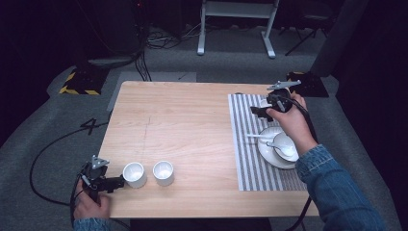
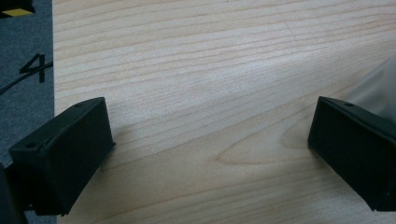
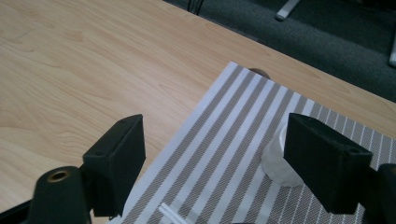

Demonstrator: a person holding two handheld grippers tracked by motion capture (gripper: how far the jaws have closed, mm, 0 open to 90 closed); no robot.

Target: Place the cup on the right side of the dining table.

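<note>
Two white cups (image 1: 134,174) (image 1: 163,173) stand side by side near the table's front left. My left gripper (image 1: 117,182) sits just left of the nearer cup, open, with bare wood between its fingers (image 2: 70,149); a blurred white cup edge (image 2: 378,86) shows past the right jaw. My right gripper (image 1: 256,111) hovers open over the striped placemat (image 1: 250,159) at the far right. A small white cup (image 3: 279,163) stands on the mat, partly hidden behind that gripper's right jaw and outside the gap (image 3: 212,140).
On the placemat near the person's right forearm sits a white plate (image 1: 267,155) holding a bowl (image 1: 287,144) and a spoon (image 1: 276,146). A white spoon handle (image 3: 171,214) lies on the stripes. Bare wood spans the table's middle (image 1: 183,125).
</note>
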